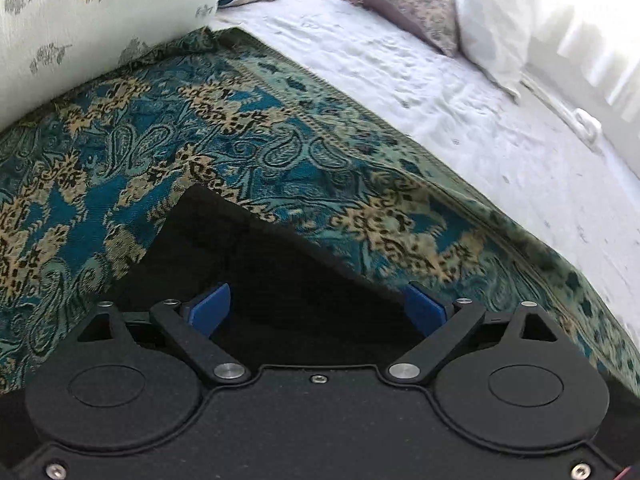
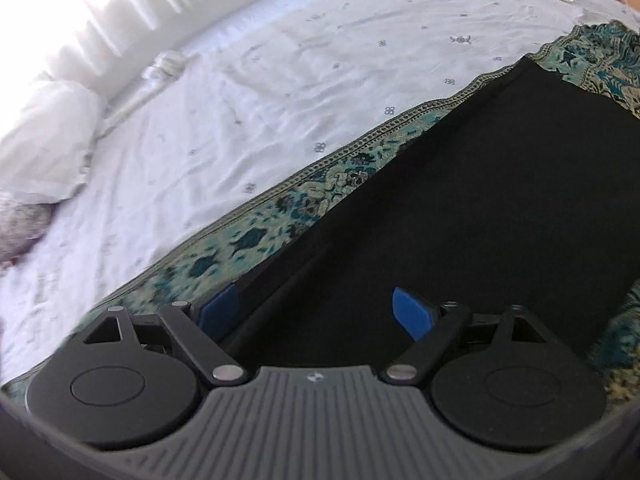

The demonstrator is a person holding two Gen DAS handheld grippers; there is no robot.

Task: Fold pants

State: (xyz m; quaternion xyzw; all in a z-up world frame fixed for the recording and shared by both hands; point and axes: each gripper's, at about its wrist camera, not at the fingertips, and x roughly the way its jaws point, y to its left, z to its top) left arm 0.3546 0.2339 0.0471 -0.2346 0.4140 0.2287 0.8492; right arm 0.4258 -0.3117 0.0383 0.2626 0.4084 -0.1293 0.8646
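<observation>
Black pants (image 1: pixel 256 264) lie flat on a teal paisley blanket (image 1: pixel 168 128). In the left wrist view one corner of the pants points away from me. My left gripper (image 1: pixel 318 306) is open, its blue pads (image 1: pixel 212 308) spread wide just above that corner, holding nothing. In the right wrist view the pants (image 2: pixel 480 200) run as a long black strip to the upper right over the blanket (image 2: pixel 256 236). My right gripper (image 2: pixel 318 312) is open above the near end of the pants, pads (image 2: pixel 412 312) apart and empty.
A white bedsheet (image 1: pixel 420 88) covers the bed beyond the blanket (image 2: pixel 280 80). A floral pillow (image 1: pixel 80 20) lies at the far left, a grey patterned pillow (image 1: pixel 404 0) and a white pillow (image 1: pixel 496 20) at the back. A white pillow (image 2: pixel 44 140) shows at left.
</observation>
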